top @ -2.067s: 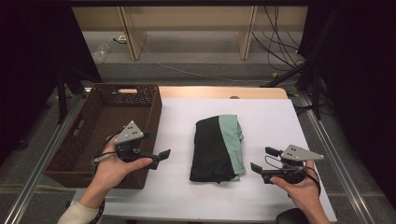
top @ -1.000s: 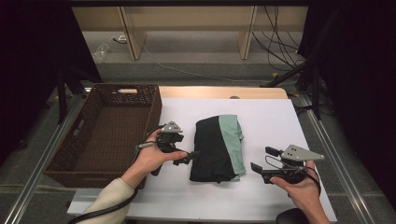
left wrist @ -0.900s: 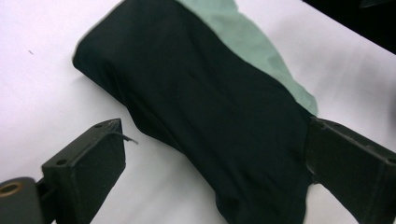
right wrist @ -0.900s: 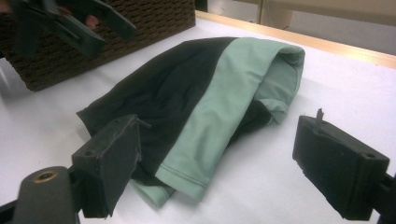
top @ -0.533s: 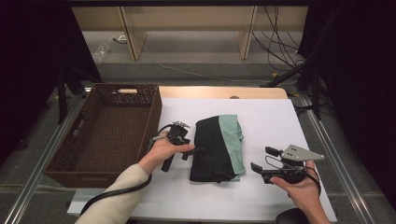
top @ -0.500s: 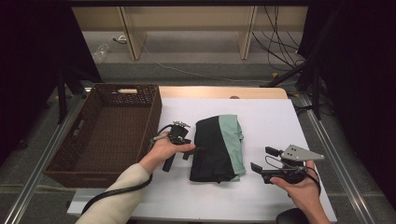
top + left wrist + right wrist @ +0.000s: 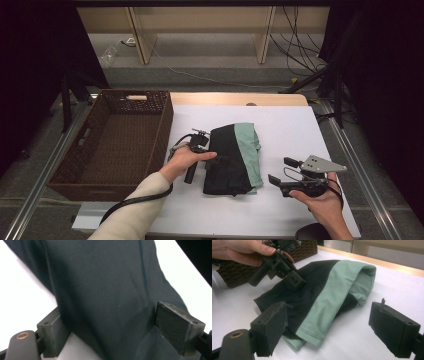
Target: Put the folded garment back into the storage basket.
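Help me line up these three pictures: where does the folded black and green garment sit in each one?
High view: the garment lies mid-table on the white sheet, right of the wicker basket.
Left gripper view: its black cloth spans the picture between the two jaws.
Right gripper view: it lies centre, beyond the jaws.
Shared landmark: the left claw at the garment's black edge.
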A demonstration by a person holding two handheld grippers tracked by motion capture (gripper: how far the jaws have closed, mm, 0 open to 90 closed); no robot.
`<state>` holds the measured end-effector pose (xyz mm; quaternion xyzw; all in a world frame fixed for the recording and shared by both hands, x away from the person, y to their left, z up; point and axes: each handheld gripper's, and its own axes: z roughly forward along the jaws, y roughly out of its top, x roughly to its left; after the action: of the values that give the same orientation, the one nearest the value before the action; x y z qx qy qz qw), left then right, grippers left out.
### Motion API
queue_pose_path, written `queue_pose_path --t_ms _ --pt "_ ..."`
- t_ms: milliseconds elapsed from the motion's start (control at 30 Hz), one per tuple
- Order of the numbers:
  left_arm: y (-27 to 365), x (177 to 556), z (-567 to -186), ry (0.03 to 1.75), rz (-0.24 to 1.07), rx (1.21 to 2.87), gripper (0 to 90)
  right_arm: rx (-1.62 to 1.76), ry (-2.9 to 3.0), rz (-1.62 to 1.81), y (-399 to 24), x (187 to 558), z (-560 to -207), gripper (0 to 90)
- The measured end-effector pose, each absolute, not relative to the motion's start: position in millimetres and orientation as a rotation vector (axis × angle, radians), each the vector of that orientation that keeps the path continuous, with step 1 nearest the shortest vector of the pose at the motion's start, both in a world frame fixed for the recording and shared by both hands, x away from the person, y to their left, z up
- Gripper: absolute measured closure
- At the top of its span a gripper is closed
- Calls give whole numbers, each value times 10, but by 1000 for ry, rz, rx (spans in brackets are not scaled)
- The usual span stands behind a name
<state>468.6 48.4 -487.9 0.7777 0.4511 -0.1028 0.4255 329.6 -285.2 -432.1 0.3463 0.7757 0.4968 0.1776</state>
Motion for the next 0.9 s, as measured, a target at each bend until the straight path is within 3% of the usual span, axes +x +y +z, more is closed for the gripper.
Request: queue_pose_path --t_ms 300,900 --pt "430 4752 -4901 1163 -333 1867 188 981 2198 1405 -2852 3297 -4322 158" --pt "391 4738 -4903 1361 -297 1795 543 980 2209 1392 -2838 3302 -4333 159"
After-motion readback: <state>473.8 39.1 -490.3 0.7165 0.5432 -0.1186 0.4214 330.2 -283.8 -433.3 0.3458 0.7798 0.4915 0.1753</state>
